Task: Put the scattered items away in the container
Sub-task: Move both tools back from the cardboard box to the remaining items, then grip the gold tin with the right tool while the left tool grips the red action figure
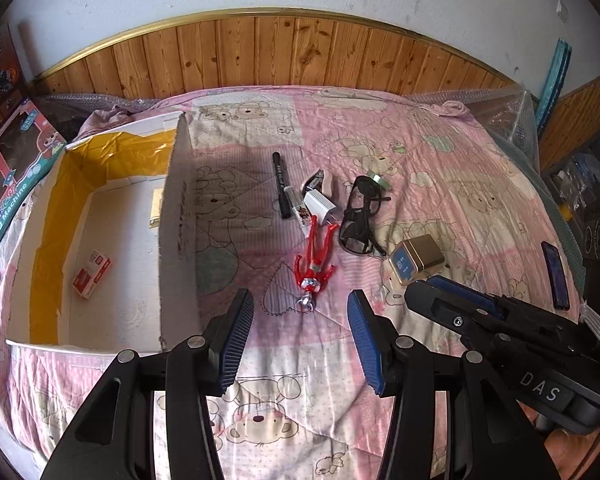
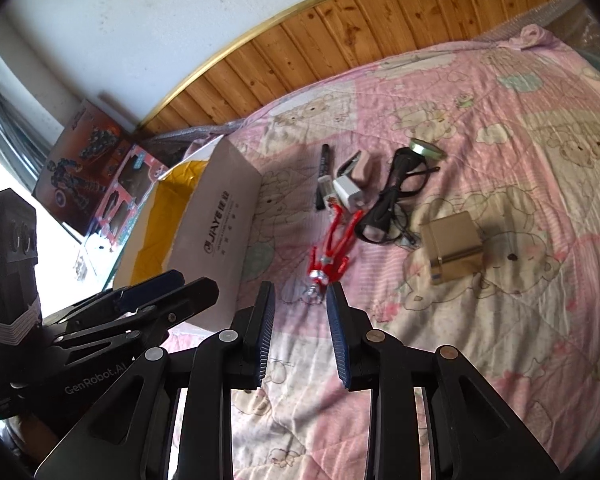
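An open cardboard box [image 1: 180, 216] [image 2: 228, 216] with yellow lining stands on the left of the bed; a small red-and-white packet [image 1: 92, 274] and a yellow item [image 1: 156, 208] lie inside. Scattered to its right are a red toy figure [image 1: 314, 258] [image 2: 332, 252], a black marker [image 1: 281, 184] [image 2: 323, 176], a white charger [image 1: 320, 206] [image 2: 348, 192], black glasses [image 1: 358, 216] [image 2: 392, 200] and a gold tin [image 1: 416, 258] [image 2: 454, 246]. My left gripper [image 1: 300, 316] is open just short of the figure. My right gripper [image 2: 300, 304] is open, its tips at the figure's head.
A pink quilt [image 1: 460, 184] covers the bed, backed by wood panelling [image 1: 300, 52]. A dark phone [image 1: 555, 276] lies near the right edge. Toy boxes [image 1: 8, 152] [image 2: 88, 160] stand left of the bed. A round metal disc [image 2: 426, 148] sits behind the glasses.
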`<state>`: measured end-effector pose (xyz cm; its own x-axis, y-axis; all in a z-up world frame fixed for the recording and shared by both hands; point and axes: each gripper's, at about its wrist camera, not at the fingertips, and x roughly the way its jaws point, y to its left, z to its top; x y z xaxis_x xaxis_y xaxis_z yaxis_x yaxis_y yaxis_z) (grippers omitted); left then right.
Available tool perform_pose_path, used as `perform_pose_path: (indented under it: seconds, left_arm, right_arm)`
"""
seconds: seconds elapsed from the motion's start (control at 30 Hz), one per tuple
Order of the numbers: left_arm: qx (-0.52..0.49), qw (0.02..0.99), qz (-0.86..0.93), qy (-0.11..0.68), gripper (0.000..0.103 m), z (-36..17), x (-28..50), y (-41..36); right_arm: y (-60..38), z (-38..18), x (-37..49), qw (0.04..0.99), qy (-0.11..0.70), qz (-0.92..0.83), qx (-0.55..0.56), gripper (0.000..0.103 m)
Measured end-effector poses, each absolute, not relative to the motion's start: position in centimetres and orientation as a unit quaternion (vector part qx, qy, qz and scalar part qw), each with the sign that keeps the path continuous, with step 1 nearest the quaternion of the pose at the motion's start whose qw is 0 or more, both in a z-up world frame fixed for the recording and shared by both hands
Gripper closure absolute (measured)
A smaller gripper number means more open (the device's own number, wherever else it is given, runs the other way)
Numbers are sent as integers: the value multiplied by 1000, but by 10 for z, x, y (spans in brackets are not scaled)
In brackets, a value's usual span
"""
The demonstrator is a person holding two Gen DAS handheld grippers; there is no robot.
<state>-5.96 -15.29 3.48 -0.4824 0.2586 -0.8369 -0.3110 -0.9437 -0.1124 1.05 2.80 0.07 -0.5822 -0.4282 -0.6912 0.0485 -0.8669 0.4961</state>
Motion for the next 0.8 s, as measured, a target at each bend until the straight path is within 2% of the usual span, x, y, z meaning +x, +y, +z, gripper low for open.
perform_pose_path:
  seconds: [0.17,0.37,0.5,0.73,0.8]
  left_arm:
    - [-500,171,848,32,50,6,-74,-132]
    - [-522,175,834,25,45,-26,-95,-118]
    - [-534,179,826,18,40,-45,-112,-112]
    - [-555,159,816,8,39,-81,-139,-108]
    - [-558,153,816,9,39,-89,-145,-106]
  right_arm:
    - [66,-14,10,82,-218,-868,440,73]
    - [88,-31,-4,30,-171,-876,449,52]
    - [88,-47,-24,20,-127,-876,466,49]
    - [81,-69,-47,34,-76,-871,484,45]
    - [78,-72,-53,35,-64,-872,484,39]
